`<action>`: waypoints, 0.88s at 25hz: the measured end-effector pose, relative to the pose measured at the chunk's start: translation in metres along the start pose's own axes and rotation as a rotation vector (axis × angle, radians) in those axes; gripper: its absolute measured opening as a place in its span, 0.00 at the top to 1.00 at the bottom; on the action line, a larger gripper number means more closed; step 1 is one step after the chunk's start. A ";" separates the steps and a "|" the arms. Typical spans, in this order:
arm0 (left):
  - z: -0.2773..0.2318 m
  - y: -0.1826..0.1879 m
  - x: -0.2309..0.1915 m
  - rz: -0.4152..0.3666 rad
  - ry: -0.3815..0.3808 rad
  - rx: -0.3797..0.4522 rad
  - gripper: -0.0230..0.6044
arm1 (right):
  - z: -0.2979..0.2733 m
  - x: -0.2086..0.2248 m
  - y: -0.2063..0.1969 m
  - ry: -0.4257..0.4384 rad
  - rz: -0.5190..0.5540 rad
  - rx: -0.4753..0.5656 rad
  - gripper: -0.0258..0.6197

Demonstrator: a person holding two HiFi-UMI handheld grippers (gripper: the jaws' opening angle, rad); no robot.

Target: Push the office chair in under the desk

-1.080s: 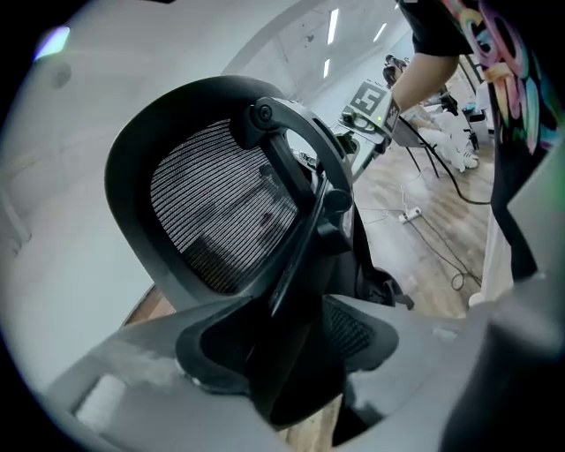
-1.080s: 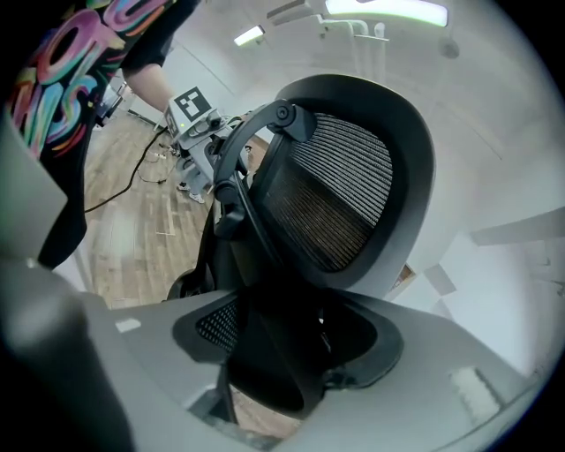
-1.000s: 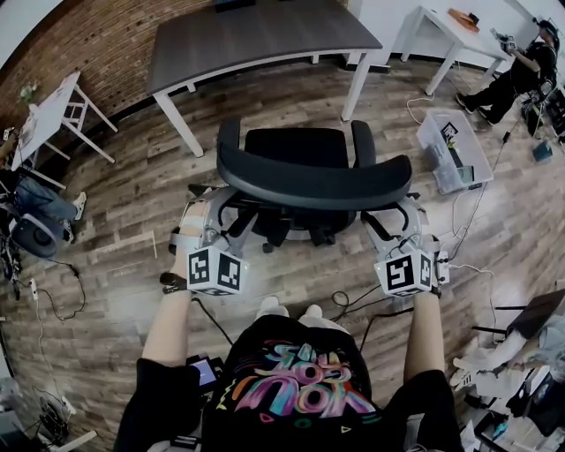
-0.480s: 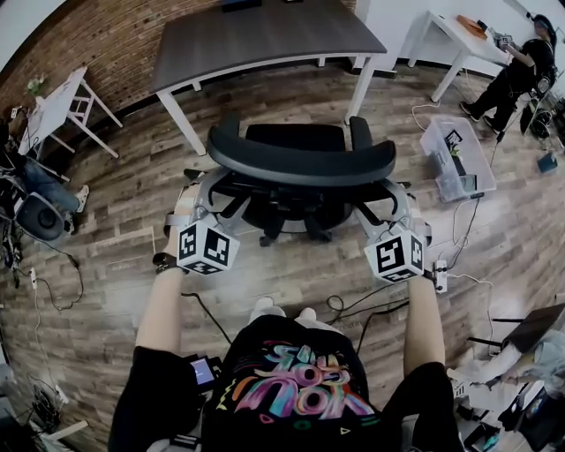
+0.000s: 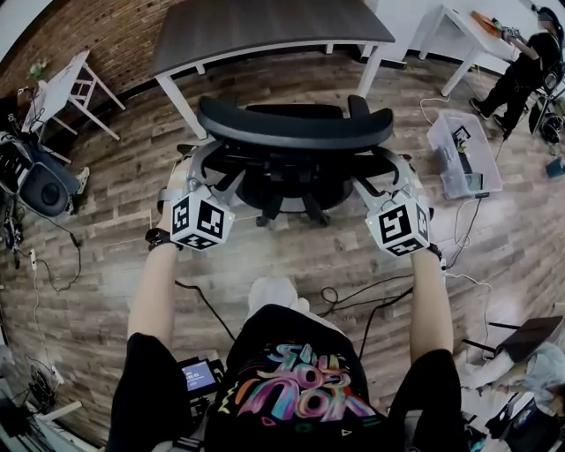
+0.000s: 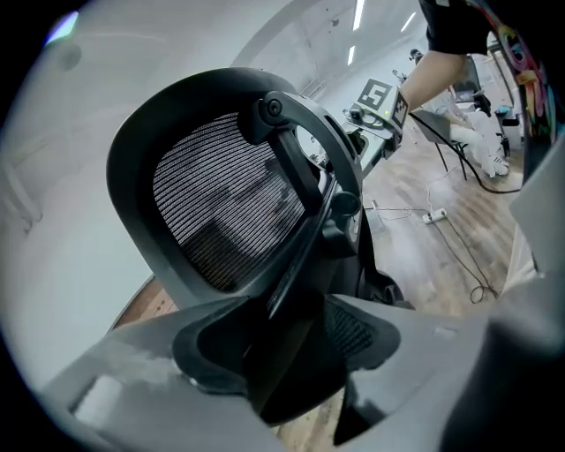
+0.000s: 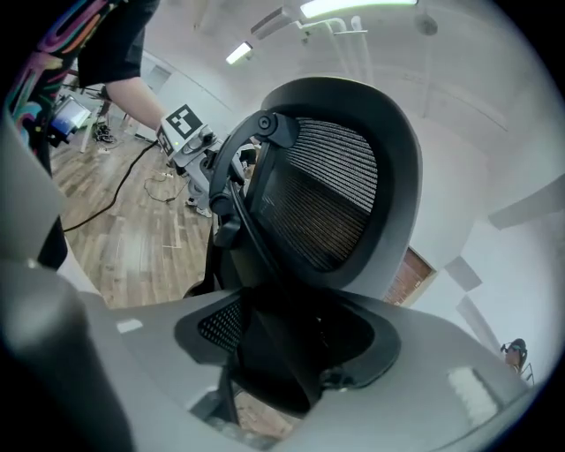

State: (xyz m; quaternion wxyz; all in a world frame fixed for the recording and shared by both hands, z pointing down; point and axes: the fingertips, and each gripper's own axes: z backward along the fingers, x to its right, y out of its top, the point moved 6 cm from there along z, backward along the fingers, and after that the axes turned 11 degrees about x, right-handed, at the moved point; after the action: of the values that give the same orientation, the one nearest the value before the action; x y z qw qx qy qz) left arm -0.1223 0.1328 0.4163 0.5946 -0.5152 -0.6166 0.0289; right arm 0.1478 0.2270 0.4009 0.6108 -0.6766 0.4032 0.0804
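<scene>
The black office chair stands with its mesh back toward me, its seat facing the dark desk just beyond it. My left gripper straddles the left side of the backrest frame, and my right gripper straddles the right side. In the left gripper view the chair runs down between the grey jaws of the left gripper, which have just been opening. In the right gripper view the chair sits between the jaws of the right gripper, which have just been closing. I see no pad pressing on the frame.
The desk's white legs flank the gap ahead of the chair. A clear plastic bin sits at the right, cables trail on the wood floor near my feet. A white table and gear stand at left; a seated person is far right.
The chair has rolled away from me toward the desk, with both grippers moving along at its back. Its backrest now lies close to the desk's front edge.
</scene>
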 end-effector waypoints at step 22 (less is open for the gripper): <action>-0.086 -0.030 -0.059 -0.069 0.061 -0.030 0.55 | -0.097 0.079 -0.035 0.036 0.015 0.039 0.57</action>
State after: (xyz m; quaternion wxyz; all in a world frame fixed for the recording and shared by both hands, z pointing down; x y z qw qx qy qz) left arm -0.0886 0.0295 0.4196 0.6061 -0.5032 -0.6158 -0.0166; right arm 0.1851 0.1029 0.4031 0.6160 -0.6628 0.4207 0.0648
